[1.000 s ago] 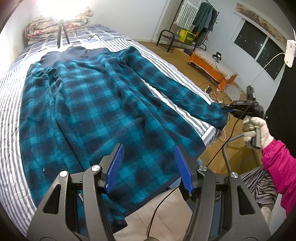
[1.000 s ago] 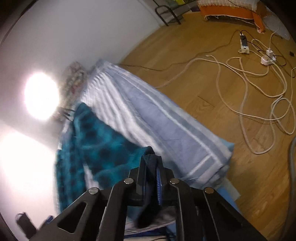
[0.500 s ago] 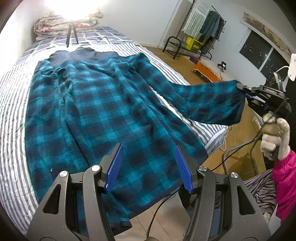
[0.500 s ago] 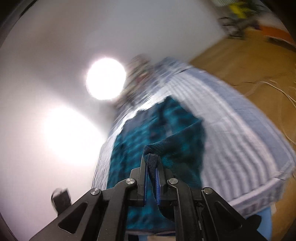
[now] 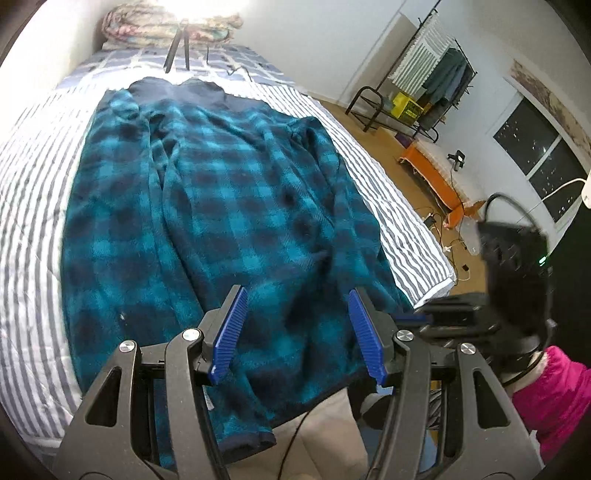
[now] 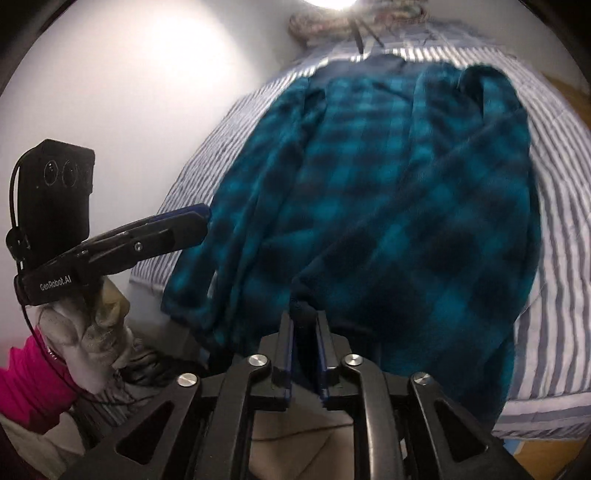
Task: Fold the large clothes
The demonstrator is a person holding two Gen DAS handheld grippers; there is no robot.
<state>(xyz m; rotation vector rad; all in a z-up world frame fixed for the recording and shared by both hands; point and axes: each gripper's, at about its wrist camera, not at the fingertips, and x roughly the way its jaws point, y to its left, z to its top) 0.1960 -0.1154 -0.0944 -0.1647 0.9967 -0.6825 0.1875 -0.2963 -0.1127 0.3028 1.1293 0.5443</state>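
A large teal and black plaid fleece garment (image 5: 229,206) lies spread on the striped bed, its hem hanging over the near edge. Its right sleeve (image 6: 461,229) now lies folded across the body. My left gripper (image 5: 295,332) is open and empty above the hem. My right gripper (image 6: 304,343) is shut on the dark sleeve cuff (image 6: 303,306) at the near edge. The right gripper also shows at the right of the left wrist view (image 5: 424,317), and the left gripper shows in the right wrist view (image 6: 199,218).
The striped bed (image 5: 33,258) fills the view. A tripod (image 5: 177,44) and bundled bedding (image 5: 166,26) sit at the far end. Wooden floor with cables (image 5: 447,236), an orange bench (image 5: 436,177) and a clothes rack (image 5: 424,88) lie to the right.
My right gripper has carried the sleeve from beyond the right bed edge, up and over onto the garment's body, to the near hem. The left gripper stayed open and nearly still.
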